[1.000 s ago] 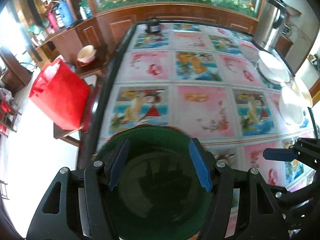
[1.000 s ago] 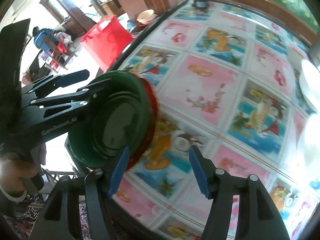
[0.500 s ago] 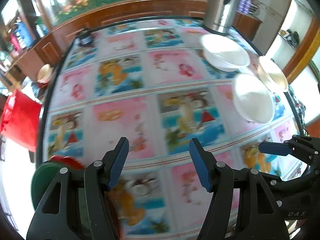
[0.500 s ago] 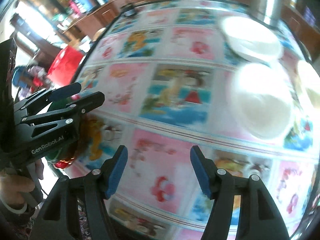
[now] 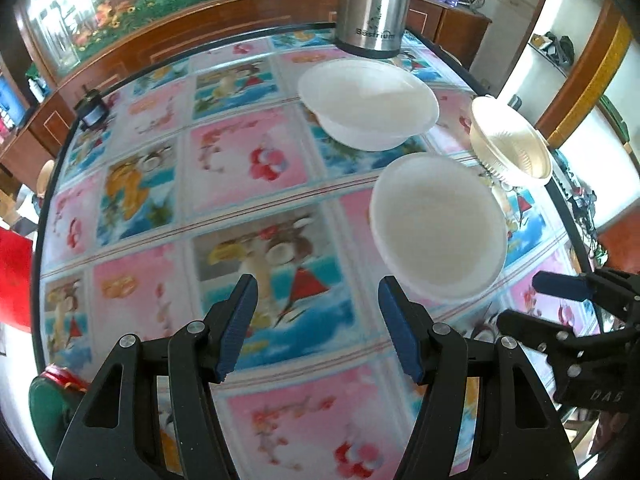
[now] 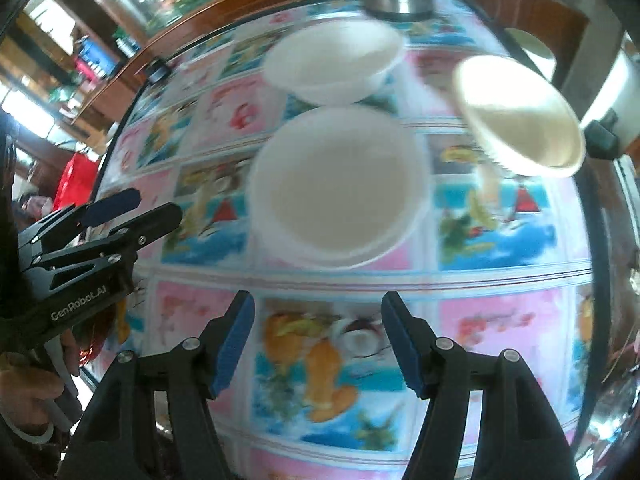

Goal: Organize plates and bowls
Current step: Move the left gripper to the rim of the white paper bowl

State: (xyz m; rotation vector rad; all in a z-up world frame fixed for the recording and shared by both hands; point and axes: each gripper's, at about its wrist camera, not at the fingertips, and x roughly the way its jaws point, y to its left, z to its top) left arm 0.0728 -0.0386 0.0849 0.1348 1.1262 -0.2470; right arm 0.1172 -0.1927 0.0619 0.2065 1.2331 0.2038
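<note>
Three pale bowls stand on a round tabletop covered with a glossy cloth of pink and blue picture squares. The nearest is a plain white round bowl, deep and smooth-walled, standing upright just ahead and to the right of the left tool. Behind it, close but apart, is a wider white shallow bowl, which sits just in front of a tall stainless steel kettle at the far edge. To the right of both, near the tabletop's rim, is a cream ribbed bowl with a fluted outer wall, appearing tilted toward the camera. The left tool has blue pads on black fingers; its jaws stand apart with nothing between them, only the patterned cloth below. The right tool looks the same, its jaws also apart and empty, with the plain white round bowl directly ahead of it. At the lower left corner of the left wrist view, a dark green plate with a red plate edge showing at its top is mostly hidden behind the tool's black frame, so its shape and how the two lie together cannot be made out. The right wrist view is blurred, softening the bowls' rims and washing out the cream bowl's inside. A person's hand grips the left tool's handle at that view's lower left, partly cut off.
</note>
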